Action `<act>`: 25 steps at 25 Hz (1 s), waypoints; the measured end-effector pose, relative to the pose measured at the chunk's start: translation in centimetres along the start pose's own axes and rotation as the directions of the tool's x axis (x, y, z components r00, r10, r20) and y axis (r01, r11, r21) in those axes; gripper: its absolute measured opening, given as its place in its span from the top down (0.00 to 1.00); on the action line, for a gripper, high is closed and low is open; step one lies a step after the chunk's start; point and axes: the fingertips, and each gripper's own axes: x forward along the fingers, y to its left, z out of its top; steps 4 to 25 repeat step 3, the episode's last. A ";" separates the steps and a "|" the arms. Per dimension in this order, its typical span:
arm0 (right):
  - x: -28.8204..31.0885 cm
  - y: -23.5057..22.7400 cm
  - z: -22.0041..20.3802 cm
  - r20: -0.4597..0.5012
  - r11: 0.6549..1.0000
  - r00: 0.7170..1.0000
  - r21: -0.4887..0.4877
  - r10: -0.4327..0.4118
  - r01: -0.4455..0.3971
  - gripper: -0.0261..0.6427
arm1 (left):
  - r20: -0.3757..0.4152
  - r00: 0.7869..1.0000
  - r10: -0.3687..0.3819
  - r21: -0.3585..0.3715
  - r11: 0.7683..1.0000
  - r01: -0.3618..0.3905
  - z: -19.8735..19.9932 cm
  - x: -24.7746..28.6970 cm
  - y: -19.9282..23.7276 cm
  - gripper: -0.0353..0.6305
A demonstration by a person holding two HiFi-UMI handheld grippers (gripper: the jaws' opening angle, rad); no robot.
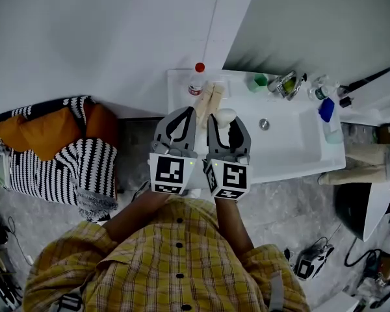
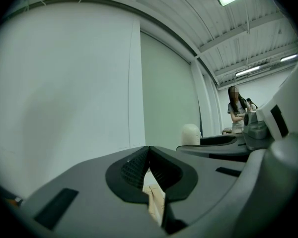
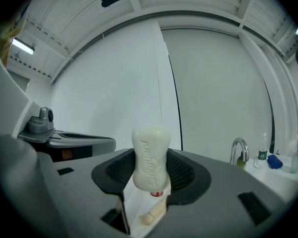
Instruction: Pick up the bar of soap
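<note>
White bar of soap (image 3: 150, 155) stands upright, pinched across its middle by the right gripper (image 3: 151, 168) jaws, over the left end of the sink (image 1: 292, 149). Left gripper (image 2: 148, 158) jaws are pressed together, empty. Best to hold an even squeeze and lift straight up, since soap looks slippery.

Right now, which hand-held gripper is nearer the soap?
Right. The right hand-held gripper is clamped on the soap; the left hand-held gripper is shut, empty, beside it.
</note>
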 end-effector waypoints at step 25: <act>0.1 0.2 -0.1 -0.004 1.000 1.000 0.000 0.004 -0.004 0.65 | 0.000 1.000 -0.004 0.004 1.000 0.004 0.0 0.1 0.0 0.93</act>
